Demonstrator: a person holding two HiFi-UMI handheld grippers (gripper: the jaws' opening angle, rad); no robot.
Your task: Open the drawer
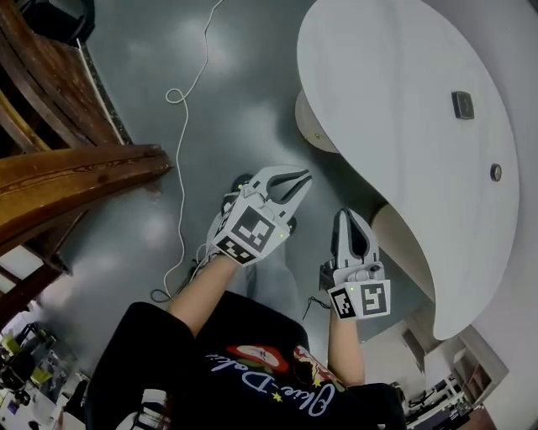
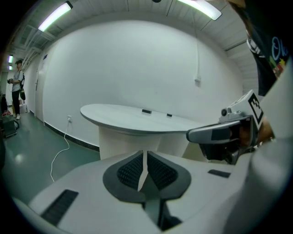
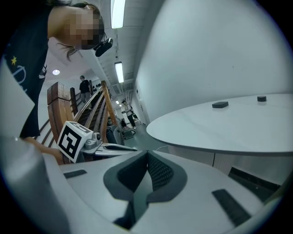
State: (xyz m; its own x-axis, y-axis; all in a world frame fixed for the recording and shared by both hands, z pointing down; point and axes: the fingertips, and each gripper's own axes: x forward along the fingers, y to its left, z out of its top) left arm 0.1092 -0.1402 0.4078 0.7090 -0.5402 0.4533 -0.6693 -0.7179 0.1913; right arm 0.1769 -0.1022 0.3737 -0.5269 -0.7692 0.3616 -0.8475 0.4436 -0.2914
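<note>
Drawer untouched, not clearly visible. Mid-frame, left gripper (image 1: 306, 176) and right gripper (image 1: 347, 213), both white plastic, jaws pressed together, empty. All steps remain.

the right gripper (image 3: 147, 155) fills the bottom of the frame. its jaws are closed on each other, the ribbed dark pads (image 3: 160, 171) meeting with nothing between them. just to its left the left gripper (image 3: 128, 147) shows side-on, its marker cube (image 3: 73, 139) turned toward the camera. beyond the jaws, at right, stands a white table (image 3: 206, 128) with a curved edge. on its top lie a flat dark block (image 3: 220, 104) and a small round dark piece (image 3: 261, 98), apart from each other. a wooden railing (image 3: 98, 107) runs back at left. a distant person (image 3: 84, 85) stands beside it, and a ceiling light (image 3: 118, 11) glows overhead.
</note>
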